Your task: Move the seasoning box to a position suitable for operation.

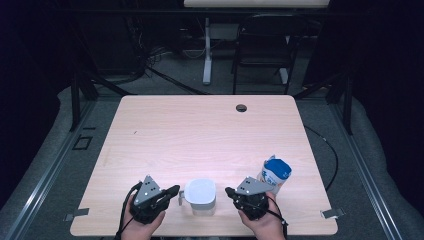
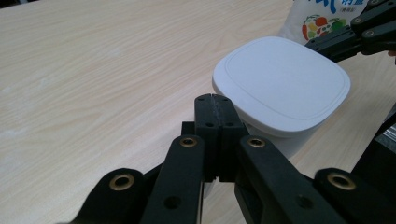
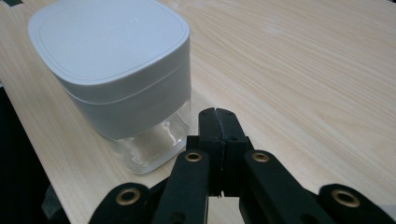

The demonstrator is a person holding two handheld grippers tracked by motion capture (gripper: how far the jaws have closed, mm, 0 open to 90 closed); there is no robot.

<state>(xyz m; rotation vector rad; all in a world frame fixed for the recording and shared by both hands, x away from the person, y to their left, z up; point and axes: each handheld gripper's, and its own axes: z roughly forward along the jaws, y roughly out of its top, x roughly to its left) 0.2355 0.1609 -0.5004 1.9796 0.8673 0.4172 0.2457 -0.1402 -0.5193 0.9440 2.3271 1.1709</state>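
Note:
A clear square container with a white lid stands near the table's front edge, between my two grippers. In the left gripper view its lid lies just beyond my left gripper, whose jaws are pressed together with nothing between them. My right gripper is likewise shut and empty, its tips beside the container and not touching it. From above, the left gripper points right toward the container and the right gripper points left toward it. A white pouch with a blue top stands behind the right gripper.
The light wooden table has a round cable hole at its far edge. A dark chair and a white desk leg stand beyond the table. The pouch's printed side appears past the container in the left gripper view.

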